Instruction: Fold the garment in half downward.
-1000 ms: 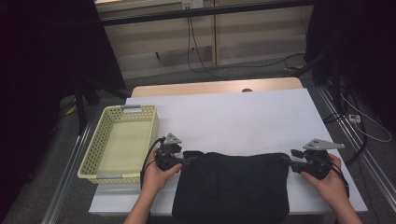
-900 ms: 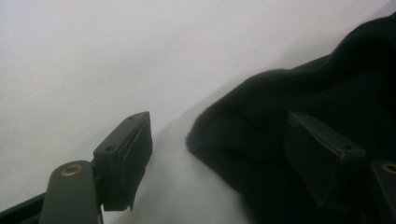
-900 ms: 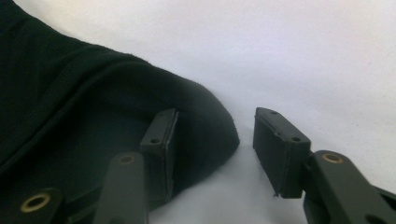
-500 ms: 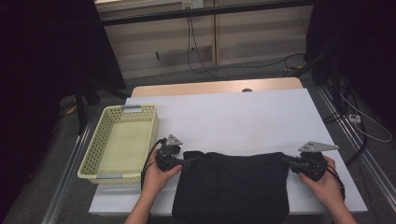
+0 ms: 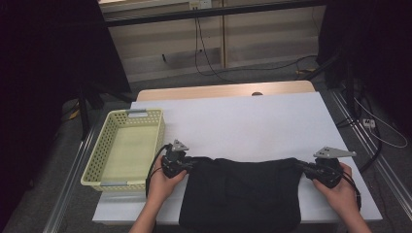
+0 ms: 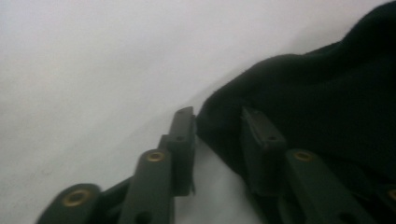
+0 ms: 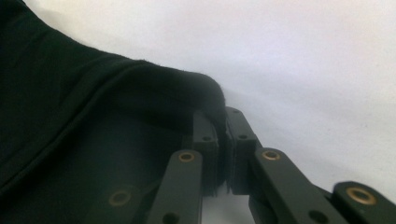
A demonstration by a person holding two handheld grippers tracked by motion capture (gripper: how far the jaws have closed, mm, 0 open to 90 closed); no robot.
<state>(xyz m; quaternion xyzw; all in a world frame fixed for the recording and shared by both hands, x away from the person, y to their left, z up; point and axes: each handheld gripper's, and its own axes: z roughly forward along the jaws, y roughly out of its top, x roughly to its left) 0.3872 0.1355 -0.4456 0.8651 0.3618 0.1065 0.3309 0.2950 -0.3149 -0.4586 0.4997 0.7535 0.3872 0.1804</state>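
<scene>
Black cloth [image 5: 241,194] lies flat at the near edge of the table [image 5: 252,116], part of it hanging off the front. A person's hands come in from below, one gripper at each far corner of the cloth.

Right gripper [image 7: 223,135]: jaws nearly together, pinching the cloth's corner fold. Clenched on it.

Left gripper [image 6: 217,135]: jaws have just been closing. The cloth's corner sits between them, one jaw lying over the fabric, the other at its edge; a gap shows at the base, and whether the pads press yet cannot be told for sure.

Progress, as a judgement: early. The work looks like folding or moving the cloth, perhaps into the basket [image 5: 127,145] at its left. Corners are being taken; right is secured, left nearly so. Lifting, folding and placing are all left. Basket holds nothing.

Views compared: the high view gives the layout, with the left gripper [image 5: 187,162] just beside the basket and the right gripper [image 5: 306,170] near the table's right edge, but the jaw tips merge with dark fabric there. The gripper views show the grip itself: fold thickness, pad contact, white table behind.
</scene>
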